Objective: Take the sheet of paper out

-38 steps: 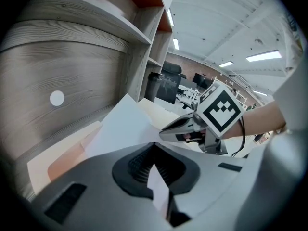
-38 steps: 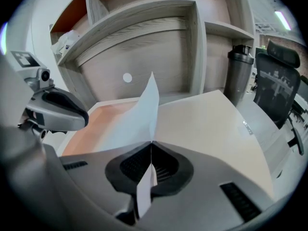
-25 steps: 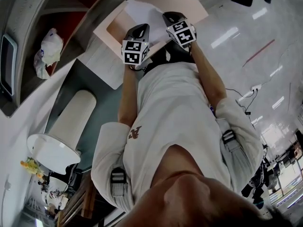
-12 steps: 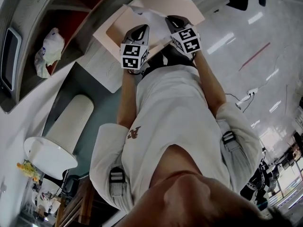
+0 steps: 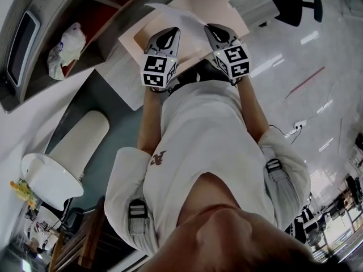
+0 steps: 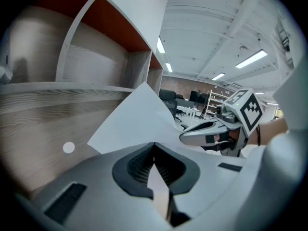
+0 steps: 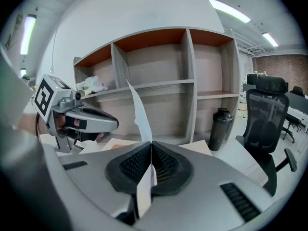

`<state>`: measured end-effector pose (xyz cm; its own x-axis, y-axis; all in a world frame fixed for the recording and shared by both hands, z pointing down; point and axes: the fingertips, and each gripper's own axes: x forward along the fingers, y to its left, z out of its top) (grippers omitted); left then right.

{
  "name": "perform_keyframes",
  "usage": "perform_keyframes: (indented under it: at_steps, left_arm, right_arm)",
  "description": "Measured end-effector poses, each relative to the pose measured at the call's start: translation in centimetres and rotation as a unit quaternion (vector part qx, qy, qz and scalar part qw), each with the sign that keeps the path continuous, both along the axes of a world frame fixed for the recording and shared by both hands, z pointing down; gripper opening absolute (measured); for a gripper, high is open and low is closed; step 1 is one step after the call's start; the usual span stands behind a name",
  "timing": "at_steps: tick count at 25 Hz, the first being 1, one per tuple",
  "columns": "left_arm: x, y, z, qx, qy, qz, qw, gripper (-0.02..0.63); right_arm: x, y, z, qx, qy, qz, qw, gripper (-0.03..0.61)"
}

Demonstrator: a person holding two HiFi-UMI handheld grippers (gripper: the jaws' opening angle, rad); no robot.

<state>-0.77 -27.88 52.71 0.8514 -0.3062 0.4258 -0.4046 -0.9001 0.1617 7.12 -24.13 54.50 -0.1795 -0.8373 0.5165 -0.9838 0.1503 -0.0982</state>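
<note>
Gripping the sheet of paper (image 5: 177, 17) by its near edge, the left gripper (image 5: 167, 35) and the right gripper (image 5: 217, 33) each have their fingers clenched on it, the left at the sheet's 7 o'clock corner and the right at 5 o'clock. The sheet slants up from the fingers toward 12 o'clock, over the pale surface (image 5: 221, 1) and before the wooden shelf (image 7: 188, 81). A dark bottle (image 7: 220, 124) stands at 3 o'clock of the right fingers, beside the shelf.

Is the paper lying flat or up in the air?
Up in the air: the left claw and right claw are each shut on the sheet of paper.
</note>
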Motion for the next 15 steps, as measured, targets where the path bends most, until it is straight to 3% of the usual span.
perform_keyframes:
  at_steps: [5,15]
  left_arm:
    - [-1.0,0.0,-2.8,0.022,0.012,-0.02,0.9995,0.02]
    - [-5.1,-1.4,-10.8,0.109,0.05,-0.08,0.9896,0.02]
  right_arm:
    - [-0.7,-0.2,-4.1,0.052,0.044,-0.027,0.997,0.02]
    - [-3.3,-1.5,-12.5,0.126,0.05,-0.071,0.988,0.02]
